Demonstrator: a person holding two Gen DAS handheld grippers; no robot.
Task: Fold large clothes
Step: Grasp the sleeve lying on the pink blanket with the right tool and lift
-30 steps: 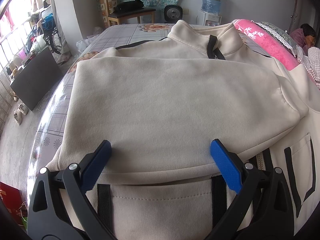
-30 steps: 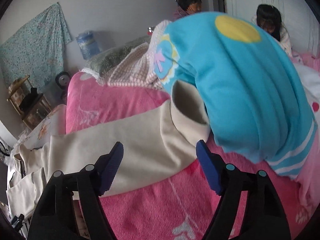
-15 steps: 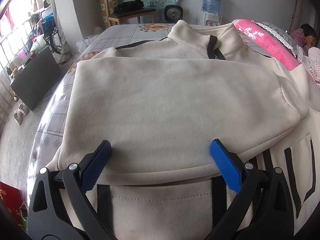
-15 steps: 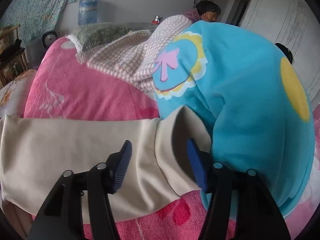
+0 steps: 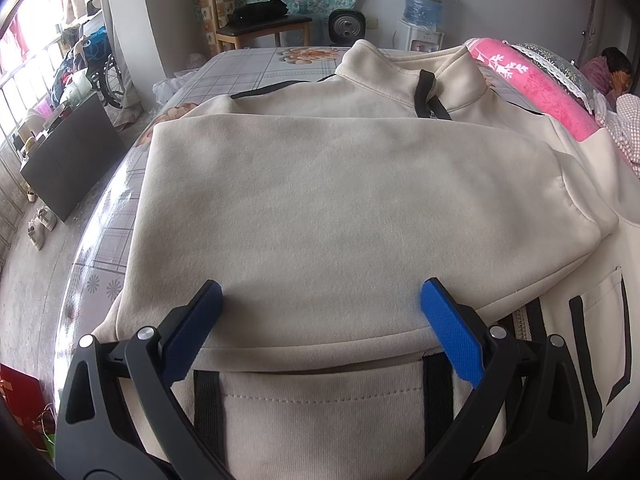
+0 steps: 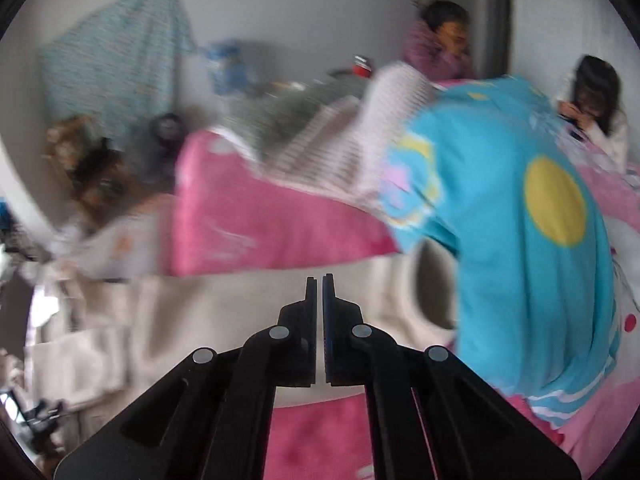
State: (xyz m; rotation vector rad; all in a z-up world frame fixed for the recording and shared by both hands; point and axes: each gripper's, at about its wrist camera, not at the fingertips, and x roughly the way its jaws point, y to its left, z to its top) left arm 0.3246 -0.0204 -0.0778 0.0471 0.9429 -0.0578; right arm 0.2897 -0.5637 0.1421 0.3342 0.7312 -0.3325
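Observation:
A cream jacket (image 5: 340,208) with black trim lies on the bed, collar at the far side, one sleeve folded across its chest. My left gripper (image 5: 320,308) stands open just above the lower edge of that folded sleeve, blue pads (image 5: 448,332) wide apart and holding nothing. In the blurred right wrist view, the other cream sleeve (image 6: 208,312) stretches across a pink blanket, its cuff (image 6: 432,284) beside a blue blanket. My right gripper (image 6: 320,280) has its jaws shut, pinching the sleeve's upper edge near the cuff.
A blue blanket (image 6: 520,260) with a yellow dot is heaped on the pink blanket (image 6: 280,224) at the right. Two people sit behind it near the wall. A chair (image 5: 256,20), a fan and a water bottle stand beyond the bed; the floor drops off at the left.
My right gripper closed from wide open onto the sleeve near the cuff and has risen, blurring its view. The left gripper and the jacket body have not moved.

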